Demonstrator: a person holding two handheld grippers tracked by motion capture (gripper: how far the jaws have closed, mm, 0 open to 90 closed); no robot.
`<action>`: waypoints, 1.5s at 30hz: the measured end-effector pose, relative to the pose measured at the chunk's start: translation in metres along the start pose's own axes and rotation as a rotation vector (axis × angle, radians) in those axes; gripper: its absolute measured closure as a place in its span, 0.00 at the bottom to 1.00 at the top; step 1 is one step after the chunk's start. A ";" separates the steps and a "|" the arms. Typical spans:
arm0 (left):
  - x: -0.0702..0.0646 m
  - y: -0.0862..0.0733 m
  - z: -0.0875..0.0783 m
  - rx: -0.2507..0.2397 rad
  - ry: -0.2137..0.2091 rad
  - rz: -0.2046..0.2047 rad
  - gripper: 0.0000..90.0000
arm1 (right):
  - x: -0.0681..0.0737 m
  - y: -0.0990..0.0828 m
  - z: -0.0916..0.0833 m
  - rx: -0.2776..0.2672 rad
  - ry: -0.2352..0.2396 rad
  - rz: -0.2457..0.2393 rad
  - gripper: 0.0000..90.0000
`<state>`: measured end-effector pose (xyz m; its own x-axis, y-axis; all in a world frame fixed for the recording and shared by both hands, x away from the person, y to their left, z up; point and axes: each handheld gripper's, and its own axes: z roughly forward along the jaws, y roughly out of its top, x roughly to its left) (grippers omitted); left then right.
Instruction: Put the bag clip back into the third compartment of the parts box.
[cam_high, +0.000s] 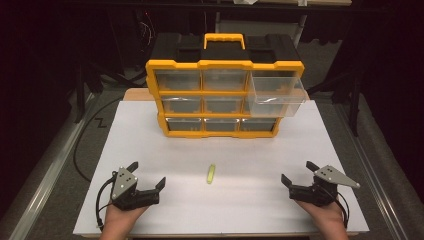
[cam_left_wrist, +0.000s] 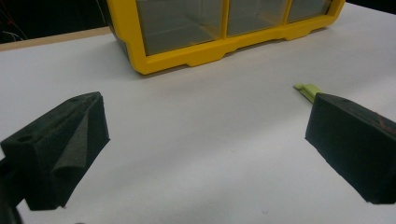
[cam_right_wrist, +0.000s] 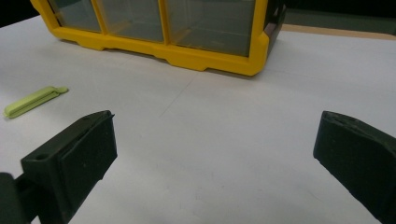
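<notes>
With both jaws spread wide and empty, the right gripper (cam_high: 296, 173) (lower right) should probably straddle the green clip (cam_high: 211, 173) at centre, lifting toward the open drawer (cam_high: 278, 93).

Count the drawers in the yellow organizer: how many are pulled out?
1: the top-right drawer of the organizer is pulled out; the other eight visible fronts sit flush in the high view.

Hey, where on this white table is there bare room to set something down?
Widest free patch: the white tabletop between the yellow-framed drawer cabinet and the two open tools, left tool and right tool, broken only by the small lime-green clip. Bare strips flank the cabinet. Tightest spot: under the pulled-out clear drawer.
</notes>
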<state>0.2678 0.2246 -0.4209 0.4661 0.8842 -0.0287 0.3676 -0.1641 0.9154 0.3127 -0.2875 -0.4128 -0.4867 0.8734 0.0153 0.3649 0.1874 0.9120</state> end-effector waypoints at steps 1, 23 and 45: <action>0.000 0.000 0.001 0.003 -0.001 0.002 0.01 | 0.000 -0.001 0.001 0.007 -0.004 -0.016 0.00; -0.003 0.005 0.006 0.008 -0.064 -0.061 0.01 | -0.002 -0.002 0.001 -0.002 -0.010 -0.015 0.00; -0.023 0.016 0.021 0.007 -0.108 -0.033 0.28 | 0.005 0.000 0.008 0.026 0.016 -0.056 0.00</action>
<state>0.2801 0.1925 -0.4138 0.5377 0.8369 -0.1028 0.3901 -0.1388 0.9103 0.3169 -0.2790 -0.4160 -0.5194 0.8540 -0.0294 0.3567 0.2479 0.9008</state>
